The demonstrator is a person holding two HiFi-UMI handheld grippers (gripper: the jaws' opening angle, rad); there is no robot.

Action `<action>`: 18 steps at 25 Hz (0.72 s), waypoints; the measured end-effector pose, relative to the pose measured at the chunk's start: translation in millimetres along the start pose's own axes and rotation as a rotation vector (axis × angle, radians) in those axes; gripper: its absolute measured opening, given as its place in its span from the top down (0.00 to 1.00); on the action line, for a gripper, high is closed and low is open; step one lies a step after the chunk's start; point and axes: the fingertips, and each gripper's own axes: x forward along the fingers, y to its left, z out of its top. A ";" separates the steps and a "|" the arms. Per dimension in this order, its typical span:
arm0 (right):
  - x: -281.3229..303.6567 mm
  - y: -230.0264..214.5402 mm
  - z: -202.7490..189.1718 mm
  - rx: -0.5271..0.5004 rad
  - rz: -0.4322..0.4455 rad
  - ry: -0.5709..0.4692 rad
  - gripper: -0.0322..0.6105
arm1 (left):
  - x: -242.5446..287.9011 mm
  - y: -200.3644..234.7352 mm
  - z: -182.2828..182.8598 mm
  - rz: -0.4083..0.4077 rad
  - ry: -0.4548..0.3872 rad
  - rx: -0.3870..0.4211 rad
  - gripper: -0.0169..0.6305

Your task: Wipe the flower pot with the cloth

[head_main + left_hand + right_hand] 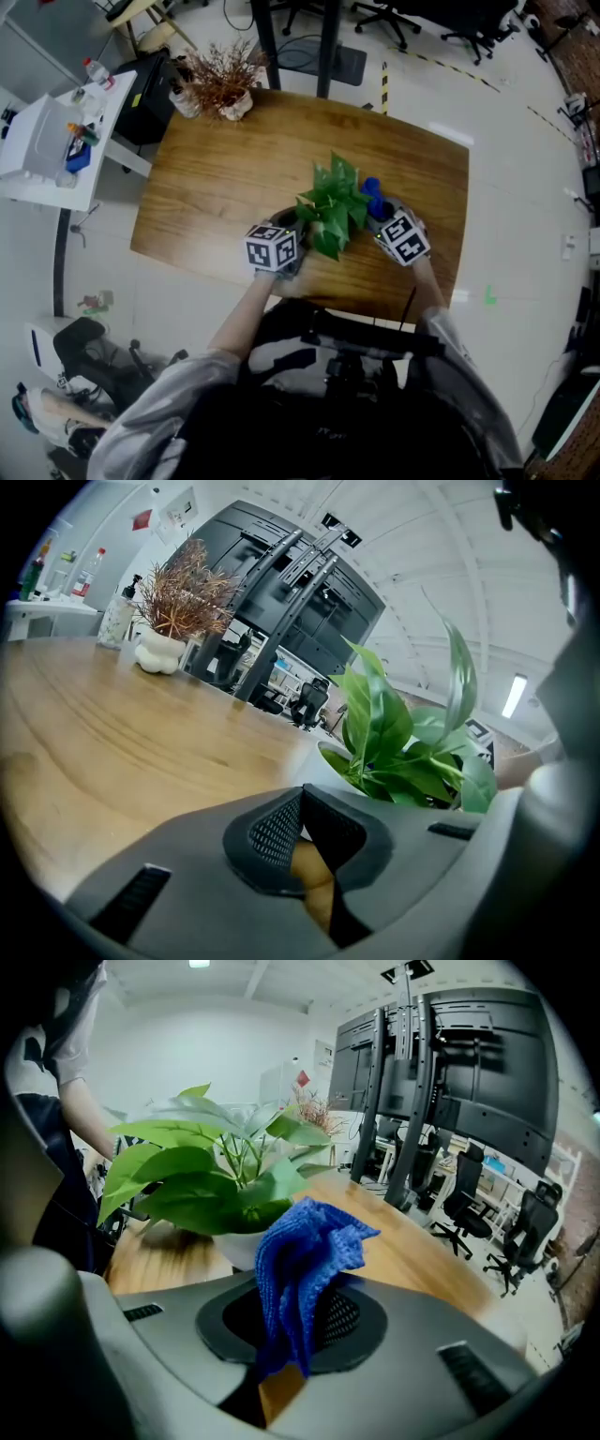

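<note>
Flanking pot (239, 1246), bouquet (223, 80) beyond: left hand-held gripper (300, 796) clenched, right hand-held gripper (300, 1309) grasping cloth (305, 1255).

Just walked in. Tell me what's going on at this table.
A person stands at the table with a gripper in each hand, one on either side of a plant. The right gripper is shut on a blue cloth, held up near the white pot; whether the cloth touches it is unclear. The left gripper is shut and empty, close by the pot's other side.
</note>
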 end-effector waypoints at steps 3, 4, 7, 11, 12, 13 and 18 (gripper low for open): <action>7.5 6.6 8.0 -0.020 0.051 -0.002 0.83 | 2.8 -3.6 3.5 -0.014 0.001 0.005 0.97; 8.7 11.0 9.0 -0.024 0.064 -0.001 0.83 | 3.3 -3.7 4.8 -0.016 0.001 0.006 0.97; 10.1 23.1 9.1 -0.024 0.072 0.001 0.83 | 4.4 2.0 9.0 -0.007 -0.008 0.000 0.97; 4.8 36.9 3.7 -0.014 0.072 0.003 0.83 | 7.8 10.0 12.9 0.015 -0.016 -0.009 0.97; 3.6 41.0 2.0 -0.011 0.072 0.004 0.83 | 8.5 11.4 13.0 0.021 -0.015 -0.007 0.97; 2.9 44.8 0.6 -0.005 0.072 0.005 0.83 | 9.3 12.8 13.0 0.026 -0.016 -0.007 0.97; 4.0 60.0 -4.8 0.030 0.083 0.015 0.83 | 12.6 19.1 15.7 0.037 -0.028 -0.033 0.97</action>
